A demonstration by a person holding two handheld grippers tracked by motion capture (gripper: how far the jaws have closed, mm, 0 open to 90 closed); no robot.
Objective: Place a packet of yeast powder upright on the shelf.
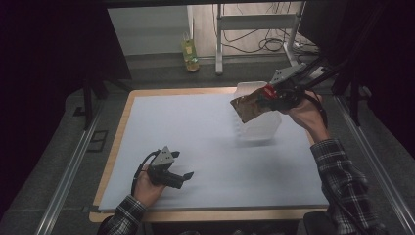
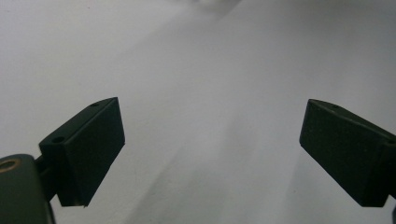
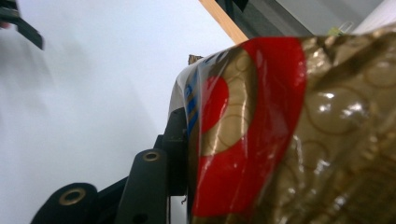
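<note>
Presently the left gripper (image 1: 182, 177) rests low on the pale table cover (image 1: 195, 137) near the front edge, jaws spread wide and holding nothing. Further right, the right gripper (image 1: 268, 94) is clamped on one edge of a gold-and-red foil snack bag (image 1: 248, 106), held aloft above a translucent plastic bin (image 1: 258, 128). Judgement: the bag is light, crinkly, slippery and crushable; the sealed edge is the soundest hold.
</note>
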